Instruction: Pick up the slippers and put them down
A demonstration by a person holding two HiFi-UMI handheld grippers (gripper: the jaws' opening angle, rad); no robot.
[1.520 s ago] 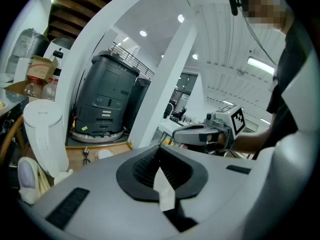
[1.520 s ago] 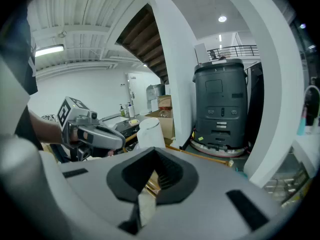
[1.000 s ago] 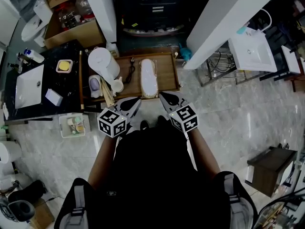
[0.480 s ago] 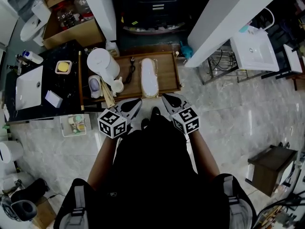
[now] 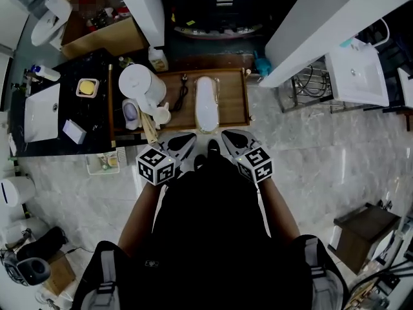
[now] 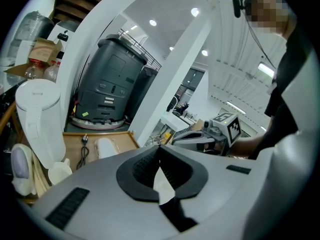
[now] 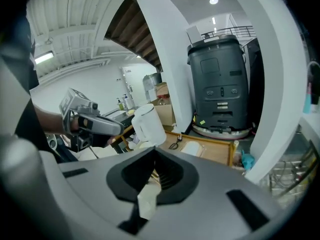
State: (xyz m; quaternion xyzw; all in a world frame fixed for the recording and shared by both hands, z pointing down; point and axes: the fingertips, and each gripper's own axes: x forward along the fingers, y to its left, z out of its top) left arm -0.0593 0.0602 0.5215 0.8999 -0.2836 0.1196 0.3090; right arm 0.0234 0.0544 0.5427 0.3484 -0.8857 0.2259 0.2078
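Observation:
One white slipper (image 5: 206, 104) lies lengthwise on a low wooden board (image 5: 231, 90); it also shows as a pale slipper (image 6: 106, 146) in the left gripper view and as a slipper (image 7: 194, 148) in the right gripper view. My left gripper (image 5: 190, 137) and right gripper (image 5: 226, 136) hang side by side just short of the board's near edge, apart from the slipper. Both are shut with nothing between the jaws, as the left gripper (image 6: 159, 148) and the right gripper (image 7: 154, 153) show in their own views. I see no second slipper.
A white jug (image 5: 141, 86) and a black cable (image 5: 179, 95) share the board's left part. A black counter with a sink (image 5: 40, 112) stands to the left. White pillars (image 5: 310, 24) flank a dark grey machine (image 6: 111, 86) behind the board. Marble floor lies to the right.
Both grippers have sunk a little while staying shut. The slipper lies where it was on the board.

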